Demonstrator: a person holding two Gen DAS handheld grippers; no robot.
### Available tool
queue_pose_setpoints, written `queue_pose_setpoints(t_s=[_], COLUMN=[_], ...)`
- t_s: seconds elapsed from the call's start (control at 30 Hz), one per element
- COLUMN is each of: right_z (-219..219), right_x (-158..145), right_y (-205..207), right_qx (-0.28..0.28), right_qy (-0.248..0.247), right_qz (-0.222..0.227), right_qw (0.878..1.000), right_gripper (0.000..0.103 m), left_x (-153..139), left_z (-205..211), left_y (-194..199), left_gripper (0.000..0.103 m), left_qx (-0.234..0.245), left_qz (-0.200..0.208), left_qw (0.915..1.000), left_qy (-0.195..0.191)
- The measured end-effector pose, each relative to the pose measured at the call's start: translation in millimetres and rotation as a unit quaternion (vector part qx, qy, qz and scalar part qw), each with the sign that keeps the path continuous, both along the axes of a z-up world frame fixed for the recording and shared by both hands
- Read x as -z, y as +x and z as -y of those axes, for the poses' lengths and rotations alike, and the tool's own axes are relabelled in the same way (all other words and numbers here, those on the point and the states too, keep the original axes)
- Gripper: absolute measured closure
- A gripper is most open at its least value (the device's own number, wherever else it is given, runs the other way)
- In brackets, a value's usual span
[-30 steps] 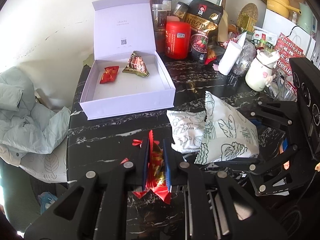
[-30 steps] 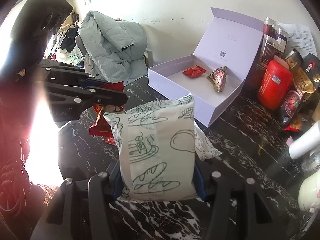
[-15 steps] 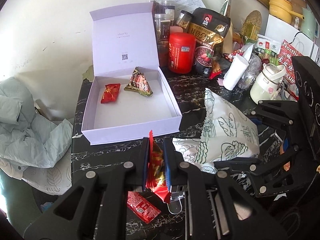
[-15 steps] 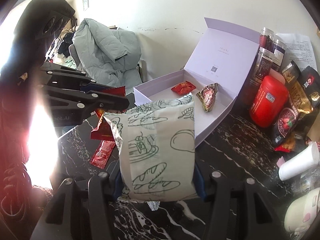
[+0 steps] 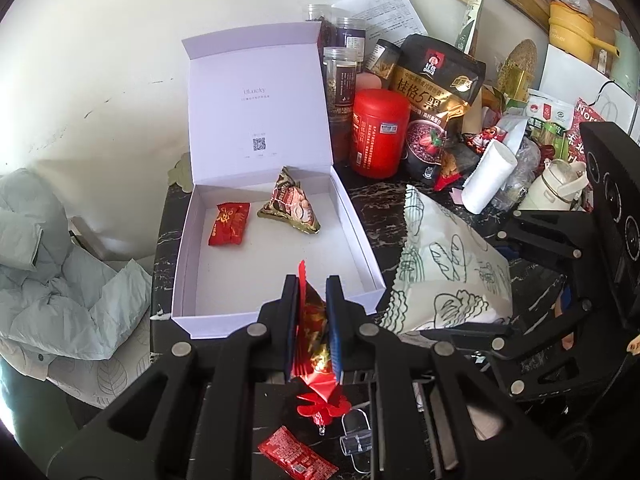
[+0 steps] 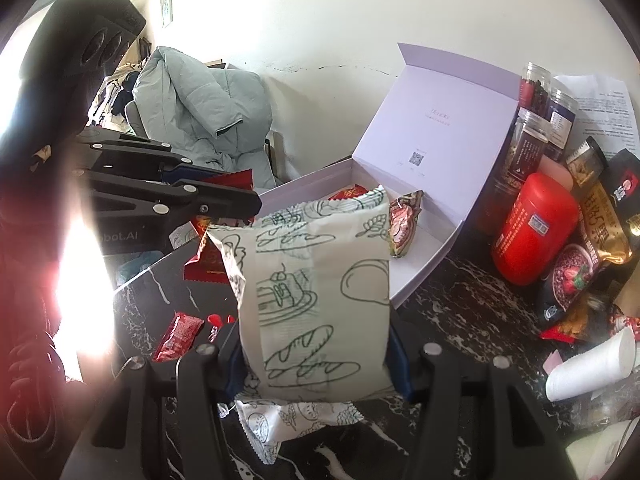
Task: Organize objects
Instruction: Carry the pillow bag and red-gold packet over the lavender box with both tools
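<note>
An open lilac box [image 5: 362,240] [image 6: 436,248] stands on the dark marble table, holding a red candy [image 5: 229,224] and a gold triangular packet [image 5: 291,206] [image 6: 403,222]. My left gripper [image 5: 312,320] is shut on a red snack wrapper [image 5: 314,344], held upright just above the box's near wall. My right gripper [image 6: 316,364] is shut on a pale green bread packet [image 6: 320,300] [image 5: 448,276], lifted beside the box's right corner. A second pale packet [image 6: 292,420] hangs under it.
On the table below lie a small red sachet [image 5: 296,458] [image 6: 178,336] and a clear plastic clip [image 5: 356,436]. A red canister [image 5: 378,132], jars, an oat bag [image 5: 438,96] and a white cup [image 5: 488,172] crowd the far right. A grey jacket [image 5: 44,264] lies off the table's left.
Both grippers have risen and moved toward the box with their packets. The table drops lower in view, and a small red sachet and clear clip now show beneath the left gripper.
</note>
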State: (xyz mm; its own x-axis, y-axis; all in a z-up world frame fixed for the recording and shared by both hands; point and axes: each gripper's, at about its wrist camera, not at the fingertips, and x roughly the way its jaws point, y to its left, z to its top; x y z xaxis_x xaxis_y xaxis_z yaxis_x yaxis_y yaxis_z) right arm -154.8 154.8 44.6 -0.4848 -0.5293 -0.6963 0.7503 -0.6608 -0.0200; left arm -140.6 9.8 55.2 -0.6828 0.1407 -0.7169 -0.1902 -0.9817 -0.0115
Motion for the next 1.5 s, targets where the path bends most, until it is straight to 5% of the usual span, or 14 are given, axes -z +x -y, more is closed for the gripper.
queue_pose_setpoints(t_s=[1.03,1.5], right_z=[25.9,42.8], right_x=[-12.2,13.7], right_y=[-143.5,-193.2], right_qx=[0.055,0.047], right_qy=[-0.019,-0.033], right_qz=[-0.026,0.000], right_qw=[0.998,0.998], right_gripper=[0.046,0.046], left_x=[12.3,53.1], left_z=[40.3,69.6], left_y=[-140.0,-186.8], left_gripper=[0.090,0.090], left_qx=[-0.081,-0.106], left_qz=[-0.059,-0.017], left_qw=[0.9944,0.9936], left_qy=[-0.035,-0.036])
